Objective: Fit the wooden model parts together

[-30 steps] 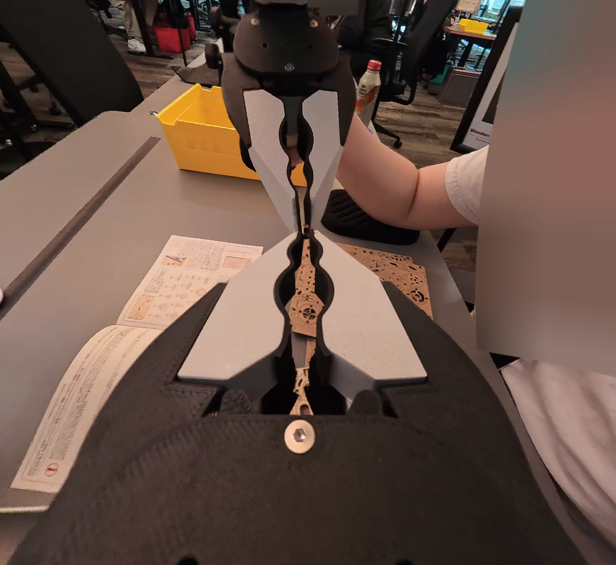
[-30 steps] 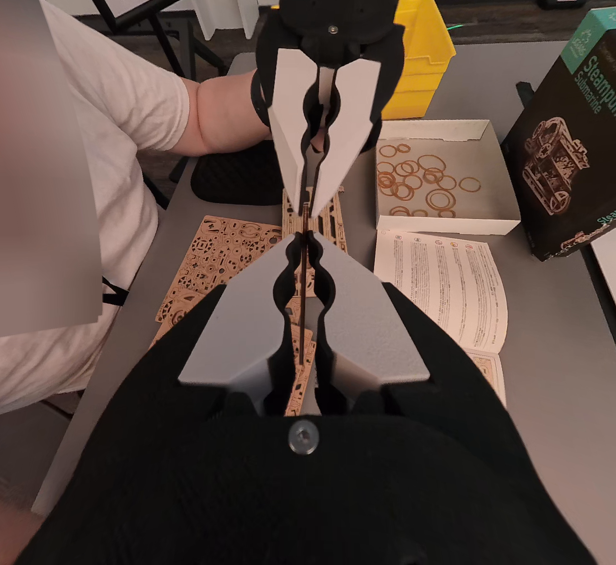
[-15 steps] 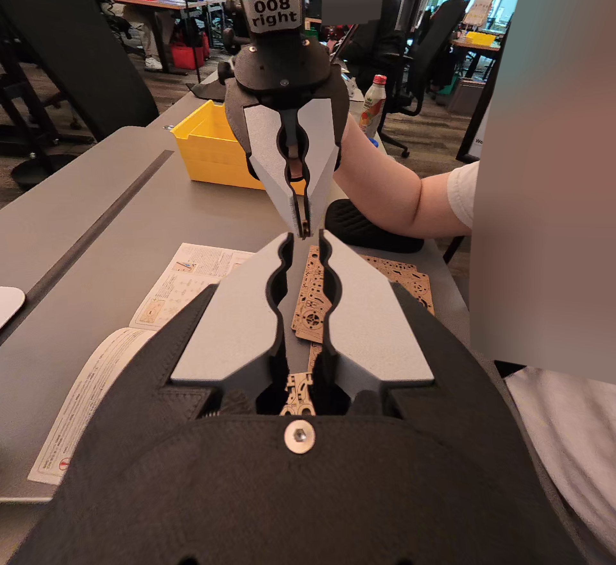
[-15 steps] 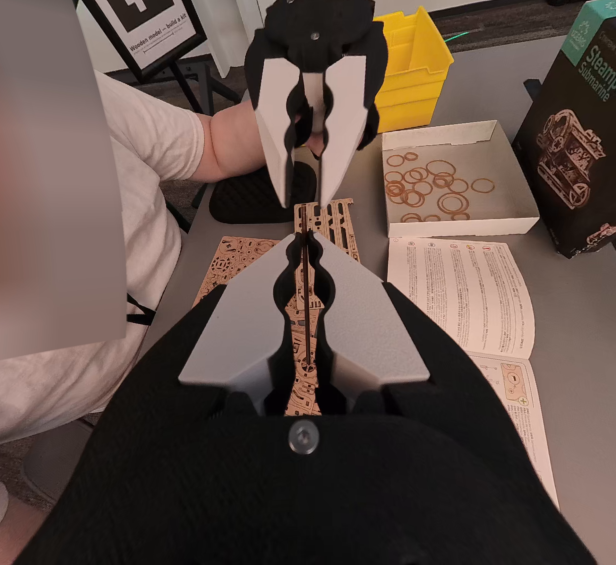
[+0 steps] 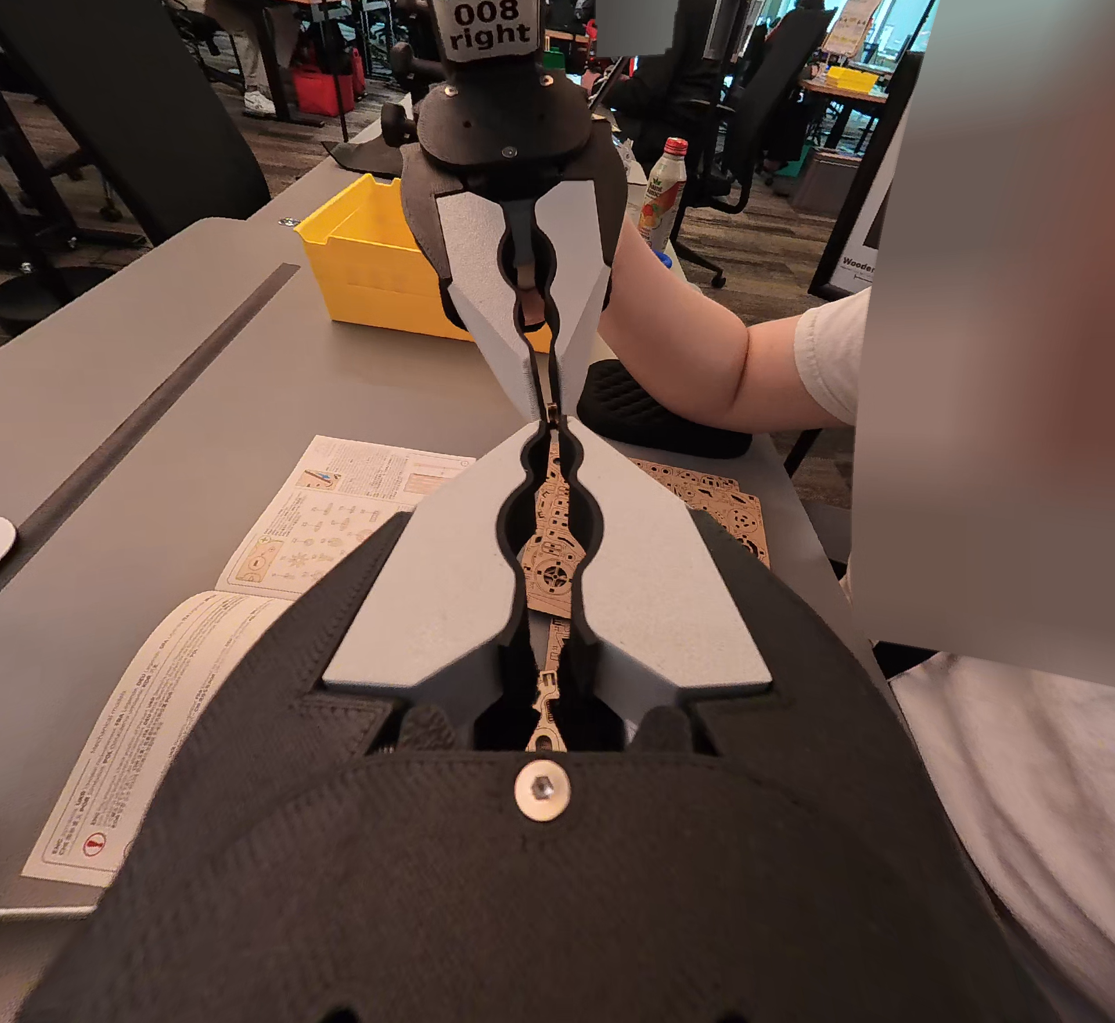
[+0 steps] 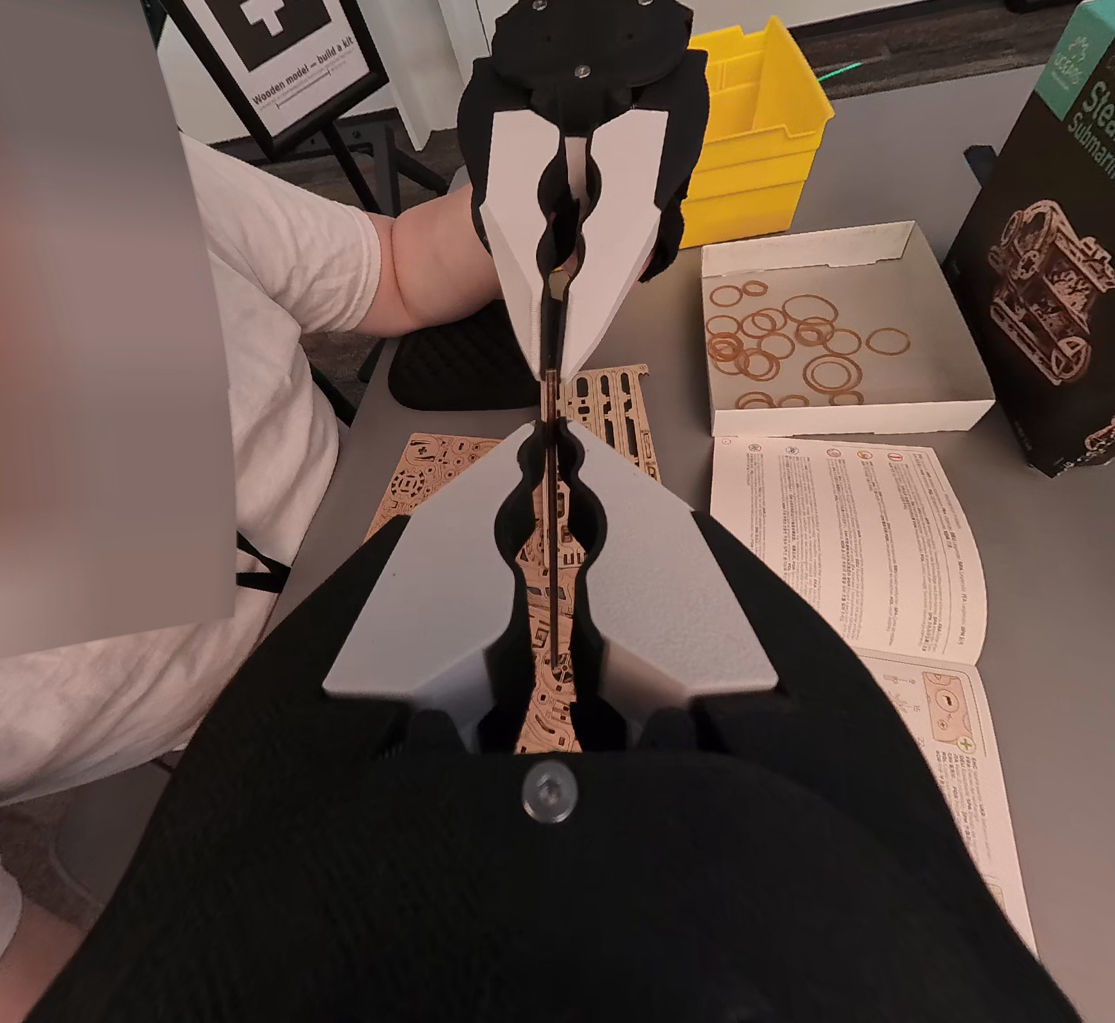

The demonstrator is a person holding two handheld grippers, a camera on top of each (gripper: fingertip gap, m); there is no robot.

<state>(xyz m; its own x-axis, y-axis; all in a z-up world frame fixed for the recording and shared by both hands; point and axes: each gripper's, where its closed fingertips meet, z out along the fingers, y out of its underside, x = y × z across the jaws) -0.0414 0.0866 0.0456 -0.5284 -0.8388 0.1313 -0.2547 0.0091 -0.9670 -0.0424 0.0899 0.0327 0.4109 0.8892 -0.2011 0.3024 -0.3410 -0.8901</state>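
Thin wooden part [image 6: 551, 541] edge-on, pinched by both hand-held grippers, tips facing

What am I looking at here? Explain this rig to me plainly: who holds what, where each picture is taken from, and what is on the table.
There is no robot here. A person holds a hand-operated gripper in each hand, and each one has a camera looking forward along its two fingers.

One picture is from the left gripper and the other from the right gripper. They point at each other, tip to tip, so each view also shows the other gripper.

Both are shut on one thin wooden part, seen edge-on as a dark line running from one gripper's tips to the other's.

On the grey table below lie:
- laser-cut wooden sheets
- an open instruction booklet
- a white tray of rubber bands
- a yellow bin
- the dark kit box
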